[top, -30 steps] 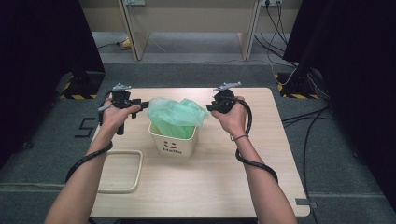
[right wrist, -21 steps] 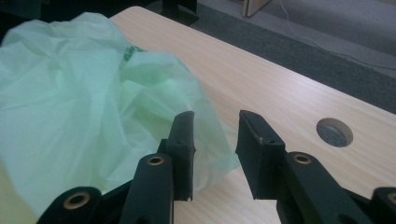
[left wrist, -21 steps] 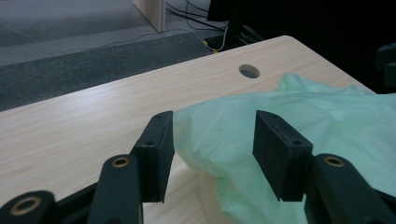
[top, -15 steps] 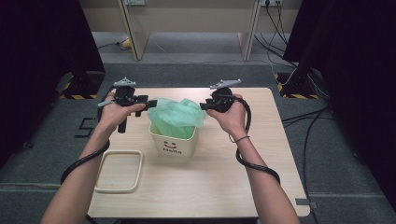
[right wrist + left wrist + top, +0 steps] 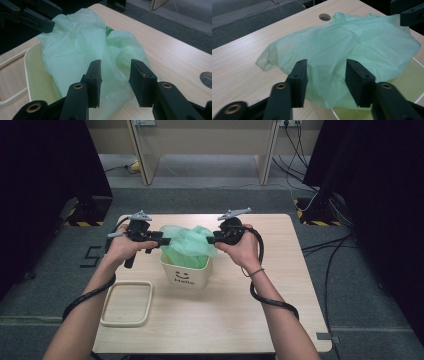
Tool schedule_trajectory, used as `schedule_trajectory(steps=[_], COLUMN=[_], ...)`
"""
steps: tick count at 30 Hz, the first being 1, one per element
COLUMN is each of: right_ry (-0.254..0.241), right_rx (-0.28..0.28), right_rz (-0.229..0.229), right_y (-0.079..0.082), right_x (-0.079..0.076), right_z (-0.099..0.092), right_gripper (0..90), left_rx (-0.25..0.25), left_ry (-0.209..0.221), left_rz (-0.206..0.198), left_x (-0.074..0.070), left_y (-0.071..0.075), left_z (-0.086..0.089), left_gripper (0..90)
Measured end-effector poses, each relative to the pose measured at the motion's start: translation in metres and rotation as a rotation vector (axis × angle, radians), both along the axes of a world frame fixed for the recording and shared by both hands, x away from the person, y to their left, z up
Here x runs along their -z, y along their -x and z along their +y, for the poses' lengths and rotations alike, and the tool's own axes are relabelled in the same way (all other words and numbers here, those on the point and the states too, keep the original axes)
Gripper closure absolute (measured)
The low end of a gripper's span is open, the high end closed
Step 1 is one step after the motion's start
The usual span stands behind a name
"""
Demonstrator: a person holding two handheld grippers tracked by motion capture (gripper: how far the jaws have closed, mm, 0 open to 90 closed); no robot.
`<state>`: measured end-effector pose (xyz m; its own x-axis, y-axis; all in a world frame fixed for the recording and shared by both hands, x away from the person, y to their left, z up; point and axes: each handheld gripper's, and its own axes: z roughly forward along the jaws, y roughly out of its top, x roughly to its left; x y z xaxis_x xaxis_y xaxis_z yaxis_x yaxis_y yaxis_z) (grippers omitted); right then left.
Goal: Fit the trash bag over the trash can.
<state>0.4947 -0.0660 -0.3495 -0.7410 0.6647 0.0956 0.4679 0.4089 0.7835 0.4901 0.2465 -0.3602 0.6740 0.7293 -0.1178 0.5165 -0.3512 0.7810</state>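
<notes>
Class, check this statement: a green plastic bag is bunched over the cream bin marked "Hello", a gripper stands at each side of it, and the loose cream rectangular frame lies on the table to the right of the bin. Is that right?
One detail is wrong. The cream frame lies left of the bin, near the person's left forearm, as the high view shows. The rest holds: the green bag is bunched over the bin, with the left gripper and right gripper at its sides.

we hold the left gripper (image 5: 159, 241) and the right gripper (image 5: 214, 239) at either side of the green bag (image 5: 187, 245) bulging from the cream bin (image 5: 185, 274); a cream frame (image 5: 127, 303) lies on the table (image 5: 280, 285).
</notes>
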Motion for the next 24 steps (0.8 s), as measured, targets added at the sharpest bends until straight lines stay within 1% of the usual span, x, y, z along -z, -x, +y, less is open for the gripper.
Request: schedule_trajectory(steps=[3,6,9,10,13,18,21,22,24], right_ry=[0.012,0.030,0.050,0.052,0.045,0.053,0.061,0.070,0.072], right_rx=[-0.016,-0.020,-0.029,-0.030,-0.031,-0.028,-0.027,-0.024,-0.024], right_rz=[0.011,0.017,0.031,0.032,0.036,0.033,0.032,0.035,0.041], right_y=[0.000,0.001,0.002,0.003,0.005,0.008,0.009,0.010,0.010], right_x=[0.003,0.006,0.009,0.009,0.010,0.009,0.010,0.011,0.013], right_z=[0.003,0.004,0.005,0.005,0.004,-0.001,-0.004,-0.005,-0.006], right_gripper=[63.0,65.5,68.8,69.5,69.2,68.8,69.1,69.2,69.8], left_rx=[0.010,0.020,0.029,0.030,0.038,0.041,0.035,0.036,0.038], left_ry=[-0.019,-0.059,-0.069,-0.073,-0.061,-0.027,-0.016,-0.013,0.004], left_rz=[0.021,0.024,0.023,0.025,0.028,-0.012,-0.023,-0.025,-0.030], left_x=[0.002,0.003,0.004,0.003,0.001,-0.004,-0.004,-0.004,-0.003], left_y=[0.001,0.002,0.004,0.005,0.010,0.022,0.031,0.033,0.041], left_z=[0.000,-0.001,-0.003,-0.003,-0.005,-0.003,-0.001,-0.001,0.001], left_gripper=[65.4,76.2,86.9,88.7,89.5,89.6,89.7,89.7,89.7])
